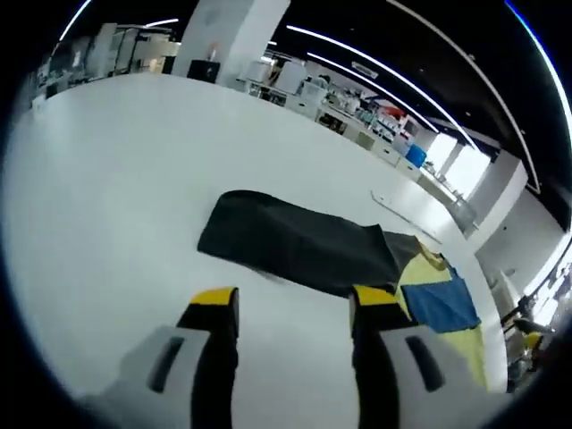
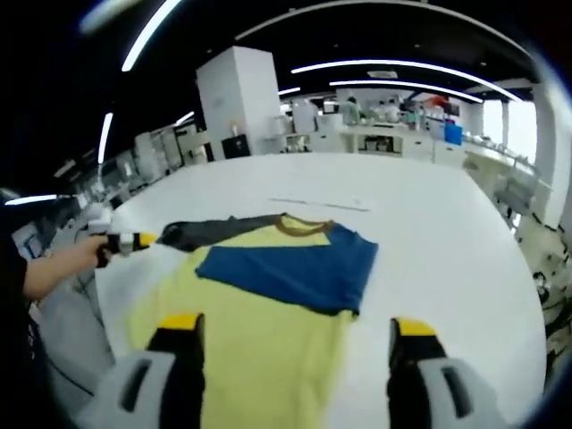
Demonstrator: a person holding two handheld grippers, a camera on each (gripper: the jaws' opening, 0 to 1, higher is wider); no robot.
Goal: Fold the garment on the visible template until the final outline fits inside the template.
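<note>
Both the left gripper [image 1: 293, 308] and the right gripper [image 2: 297, 335] stand wide apart, holding nothing. The shirt [image 2: 268, 304] lies flat at centre frame on the white table [image 2: 429, 232], its dark sleeve [image 1: 295, 241] spread mid-frame.

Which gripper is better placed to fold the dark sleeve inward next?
Left, probably. The left gripper sits open right at the dark sleeve, while the right gripper hangs open over the yellow shirt body.

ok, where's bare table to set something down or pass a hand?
Free: the wide white table beyond the blue sleeve, out to the thin strip, and the table on the dark sleeve's far side in the left gripper view. Crowded: the yellow shirt by the right gripper.
</note>
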